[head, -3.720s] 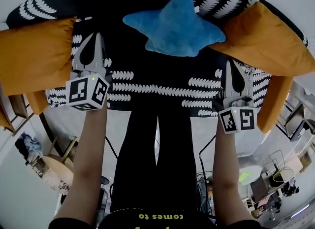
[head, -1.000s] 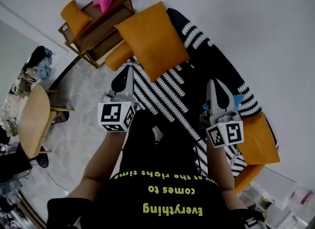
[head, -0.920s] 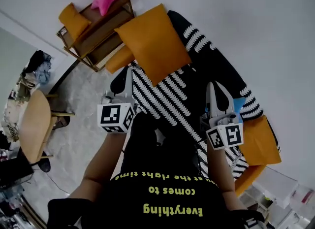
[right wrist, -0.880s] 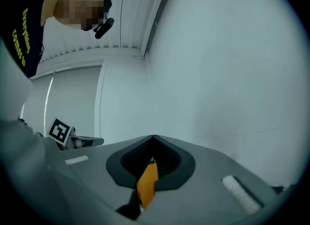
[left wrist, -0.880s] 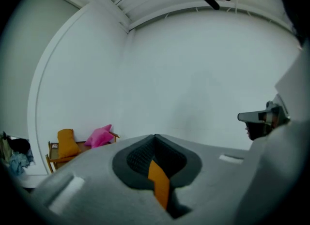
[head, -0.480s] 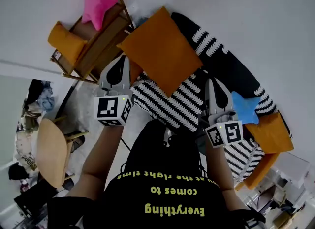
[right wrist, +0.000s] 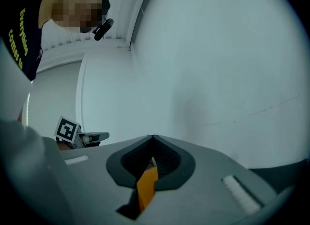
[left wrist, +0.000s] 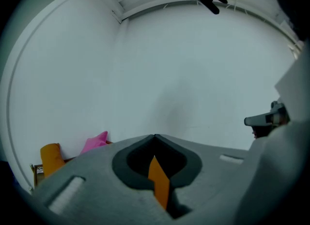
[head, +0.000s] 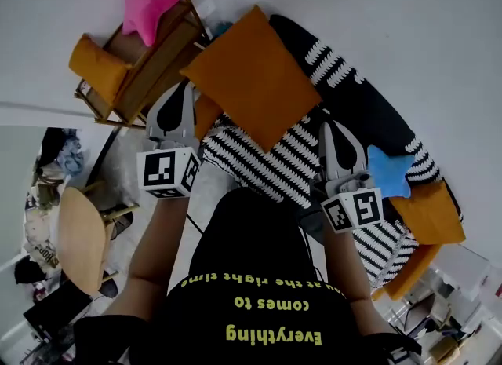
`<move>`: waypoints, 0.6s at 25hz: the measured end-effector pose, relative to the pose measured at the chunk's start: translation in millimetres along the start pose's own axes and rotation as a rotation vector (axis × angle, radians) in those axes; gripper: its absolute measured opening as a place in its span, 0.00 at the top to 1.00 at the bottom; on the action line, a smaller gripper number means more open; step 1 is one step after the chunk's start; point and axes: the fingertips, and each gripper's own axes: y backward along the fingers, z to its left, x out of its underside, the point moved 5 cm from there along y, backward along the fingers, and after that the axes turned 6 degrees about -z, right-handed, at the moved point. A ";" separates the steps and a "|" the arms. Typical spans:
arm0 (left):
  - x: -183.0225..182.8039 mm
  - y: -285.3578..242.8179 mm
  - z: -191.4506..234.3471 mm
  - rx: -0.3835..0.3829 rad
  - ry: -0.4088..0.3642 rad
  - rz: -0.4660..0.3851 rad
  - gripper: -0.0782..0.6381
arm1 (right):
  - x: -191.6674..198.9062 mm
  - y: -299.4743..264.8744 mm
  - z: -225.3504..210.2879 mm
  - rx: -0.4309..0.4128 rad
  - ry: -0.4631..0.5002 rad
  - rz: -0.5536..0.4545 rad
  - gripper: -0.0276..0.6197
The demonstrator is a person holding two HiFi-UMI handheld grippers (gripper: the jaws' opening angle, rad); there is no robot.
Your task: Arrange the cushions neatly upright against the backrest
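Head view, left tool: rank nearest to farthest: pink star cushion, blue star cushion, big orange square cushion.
1. Large orange square cushion: just right of the left tool, at the left end of the black-and-white patterned sofa.
2. Pink star-shaped cushion: up-left, on the wooden chair.
3. Blue star-shaped cushion: far right on the sofa, past the right tool.

View swung left; wooden chair [head: 157, 49], pink star cushion [head: 145, 2] now visible.
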 end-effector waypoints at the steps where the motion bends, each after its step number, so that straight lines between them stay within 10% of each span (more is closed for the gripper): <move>1: 1.2 2.2 -1.8 -0.001 0.001 0.004 0.89 | 1.1 0.0 -1.7 -0.007 -0.004 0.003 0.94; 15: 41.4 -49.8 31.5 0.155 -0.006 0.081 0.89 | 36.4 -44.3 -7.1 0.167 -0.008 0.016 0.94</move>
